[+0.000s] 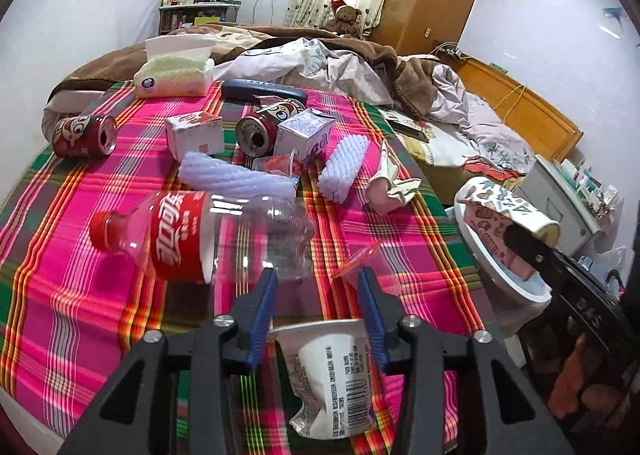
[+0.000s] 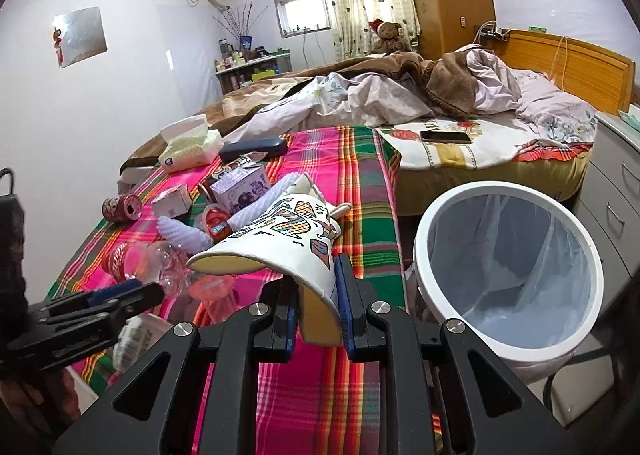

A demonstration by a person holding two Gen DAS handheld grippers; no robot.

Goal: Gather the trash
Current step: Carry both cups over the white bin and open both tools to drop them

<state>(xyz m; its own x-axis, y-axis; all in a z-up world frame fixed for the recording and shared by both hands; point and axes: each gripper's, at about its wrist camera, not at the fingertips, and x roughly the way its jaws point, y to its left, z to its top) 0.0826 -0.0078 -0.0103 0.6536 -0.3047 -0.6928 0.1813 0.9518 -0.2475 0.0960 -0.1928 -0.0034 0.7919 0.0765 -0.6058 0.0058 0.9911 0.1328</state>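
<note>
Over the near edge of the plaid-clothed table (image 2: pixel 360 183), right tongs (image 2: pixel 318 295) clenched on a squashed patterned paper cup (image 2: pixel 280 239), rim flattened, body pinched between the blue pads. Just to the right, below table level, a white bin (image 2: pixel 508 351) with a clear liner, apparently empty, though its bottom is hard to read through the plastic.

Step in hand, by the look of it: carrying the cup to the bin. Best done by swinging right until the cup hangs wholly inside the rim, then letting go low, so the light cup does not catch the edge and bounce out.

Left tongs (image 1: pixel 316 279) released, hovering over the table, a crumpled white wrapper (image 1: pixel 336 379) beneath them. Close ahead, a clear cola bottle (image 1: pixel 192 235) on its side. Further back: two red cans (image 1: pixel 86 135), small cartons (image 1: pixel 194 133), two white foam sleeves (image 1: pixel 236 175), a tissue pack (image 1: pixel 176 75).

No obstacle between cup and bin; only the rim itself to clear.
</note>
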